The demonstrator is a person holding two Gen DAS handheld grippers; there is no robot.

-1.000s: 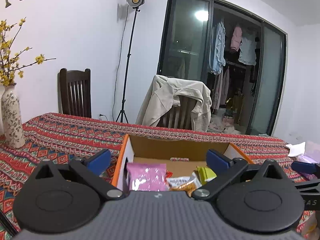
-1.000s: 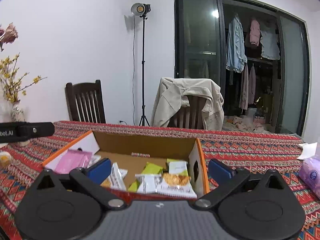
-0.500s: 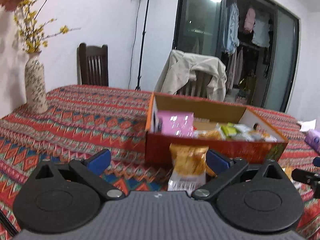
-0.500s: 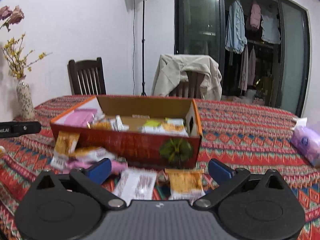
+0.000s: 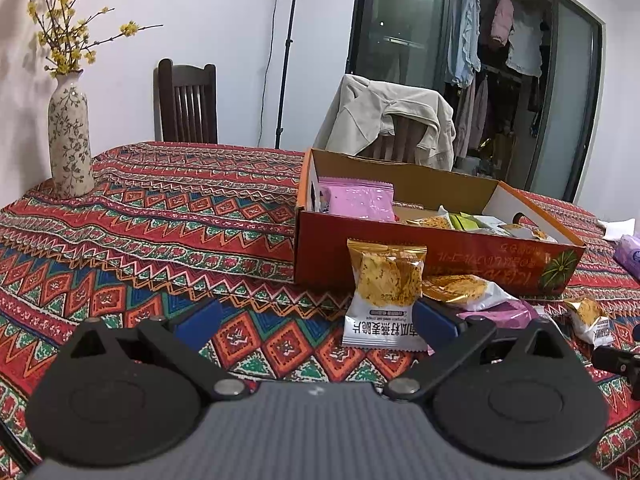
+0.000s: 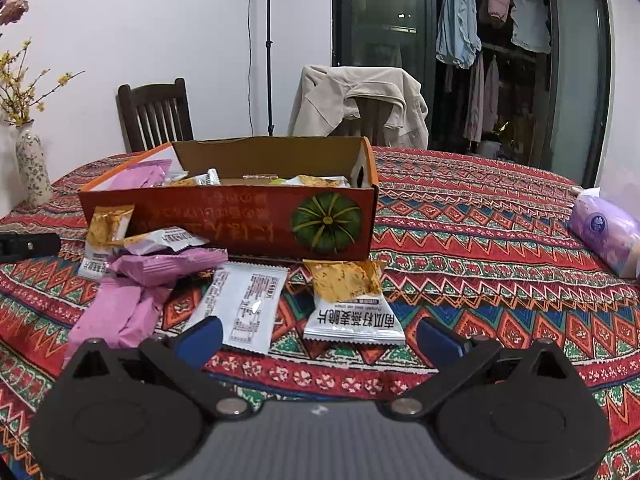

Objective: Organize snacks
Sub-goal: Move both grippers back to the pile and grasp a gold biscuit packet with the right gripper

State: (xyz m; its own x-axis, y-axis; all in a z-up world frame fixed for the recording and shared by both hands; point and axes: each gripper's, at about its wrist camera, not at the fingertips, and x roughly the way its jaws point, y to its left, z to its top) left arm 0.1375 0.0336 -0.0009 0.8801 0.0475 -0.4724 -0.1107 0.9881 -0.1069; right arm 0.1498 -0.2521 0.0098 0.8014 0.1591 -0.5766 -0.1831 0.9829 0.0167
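An orange cardboard box (image 5: 440, 256) (image 6: 248, 220) holds several snack packets on the patterned tablecloth. Loose packets lie in front of it: a gold-and-white crisp packet (image 5: 382, 292) leaning on the box, another gold-and-white one (image 6: 350, 302), a white packet (image 6: 246, 304), and pink packets (image 6: 128, 304). My left gripper (image 5: 316, 322) is open and empty, low over the cloth just before the leaning packet. My right gripper (image 6: 318, 336) is open and empty, just before the white and gold packets.
A flowered vase (image 5: 70, 136) stands at the table's left edge. A purple tissue pack (image 6: 604, 236) lies at the right. Two chairs (image 5: 188, 104), one draped with a beige jacket (image 5: 392, 120), stand behind the table, with a light stand (image 6: 268, 48).
Both grippers have dropped from above the box and pulled back, so the loose packets in front of the box now show. Both stay open.
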